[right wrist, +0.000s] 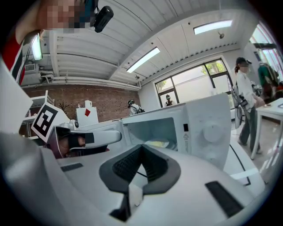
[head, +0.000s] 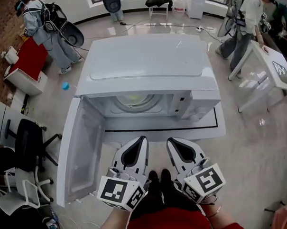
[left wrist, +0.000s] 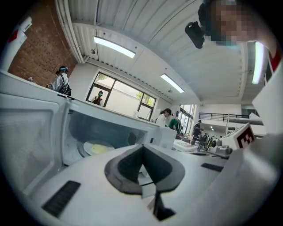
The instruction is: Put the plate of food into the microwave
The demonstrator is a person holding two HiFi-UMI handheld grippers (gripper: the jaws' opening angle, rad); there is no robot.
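The white microwave (head: 146,59) stands on a white table (head: 220,127), its door (head: 81,147) swung open to the left. Inside on the turntable sits the plate of pale yellow food (head: 135,100), also visible in the left gripper view (left wrist: 98,148) and the right gripper view (right wrist: 157,144). My left gripper (head: 143,139) and right gripper (head: 169,141) hang side by side just in front of the opening, both pointing at it. Each is shut with nothing between its jaws, as the left gripper (left wrist: 142,148) and right gripper (right wrist: 141,148) views show.
The open door (left wrist: 26,132) stands close on the left of my left gripper. The control panel with a knob (right wrist: 212,132) is on the microwave's right. Black office chairs (head: 28,145) stand at left, a white table (head: 269,68) at right, people farther back.
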